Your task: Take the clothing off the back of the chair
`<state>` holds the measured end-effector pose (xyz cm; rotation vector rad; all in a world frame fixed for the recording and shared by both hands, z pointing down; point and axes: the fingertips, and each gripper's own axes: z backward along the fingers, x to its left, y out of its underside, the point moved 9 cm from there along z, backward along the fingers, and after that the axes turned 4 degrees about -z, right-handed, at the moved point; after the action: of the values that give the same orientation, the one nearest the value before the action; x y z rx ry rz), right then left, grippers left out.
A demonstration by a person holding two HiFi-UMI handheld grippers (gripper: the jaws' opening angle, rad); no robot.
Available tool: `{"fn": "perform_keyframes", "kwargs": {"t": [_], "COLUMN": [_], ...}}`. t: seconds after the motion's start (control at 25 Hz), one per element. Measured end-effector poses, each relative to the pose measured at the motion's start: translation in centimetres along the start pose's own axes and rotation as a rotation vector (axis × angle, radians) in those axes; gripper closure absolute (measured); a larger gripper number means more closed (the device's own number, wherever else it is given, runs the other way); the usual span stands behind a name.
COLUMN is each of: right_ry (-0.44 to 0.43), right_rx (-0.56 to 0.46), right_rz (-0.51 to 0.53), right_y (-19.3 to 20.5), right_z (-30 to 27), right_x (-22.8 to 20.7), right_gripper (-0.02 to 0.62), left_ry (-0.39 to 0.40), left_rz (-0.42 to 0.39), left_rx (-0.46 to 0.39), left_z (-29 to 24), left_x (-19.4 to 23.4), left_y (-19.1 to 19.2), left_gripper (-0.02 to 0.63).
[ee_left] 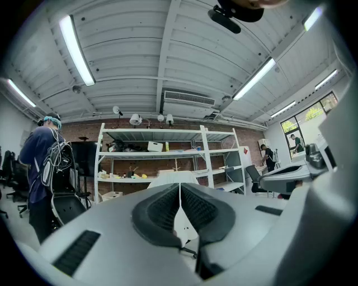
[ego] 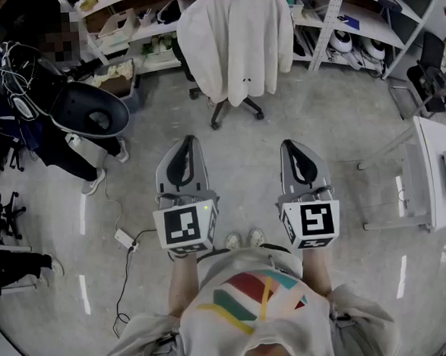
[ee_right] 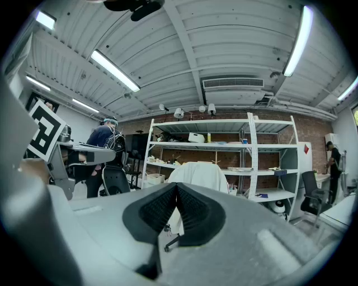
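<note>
Over by the shelves (ego: 334, 21), the white clothing (ego: 236, 43) drapes the chair (ego: 236, 108), perhaps a coat. Well short of it, left gripper (ego: 182, 162) and right gripper (ego: 301, 160) hover closed, empty.

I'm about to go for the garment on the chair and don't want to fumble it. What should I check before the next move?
1. Clothing draped over the chair back: ok.
2. Left gripper empty: ok, jaws shut on nothing.
3. Right gripper empty: ok, jaws shut on nothing.
4. Jaws open for a grasp: not ok, both are shut.
5. Grippers at the clothing: not ok, the chair stands apart, ahead of both.
</note>
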<state>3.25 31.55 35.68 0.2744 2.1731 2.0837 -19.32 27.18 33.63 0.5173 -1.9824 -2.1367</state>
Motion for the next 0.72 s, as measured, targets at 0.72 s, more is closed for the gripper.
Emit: {"fn": "perform_keyframes", "kwargs": {"t": [0.72], "right_ry": [0.034], "right_rx": [-0.036], "right_rz": [-0.03], "right_y": [0.0], "right_z": [0.2], "right_x": [-4.4], "right_gripper": [0.591], "left_ry": [-0.036], "left_rz": [0.0], "left_rx": [0.012], "left_z": [-1.5], "left_x": [-1.3], "left_y": [0.0], "left_gripper": [0.589]}}
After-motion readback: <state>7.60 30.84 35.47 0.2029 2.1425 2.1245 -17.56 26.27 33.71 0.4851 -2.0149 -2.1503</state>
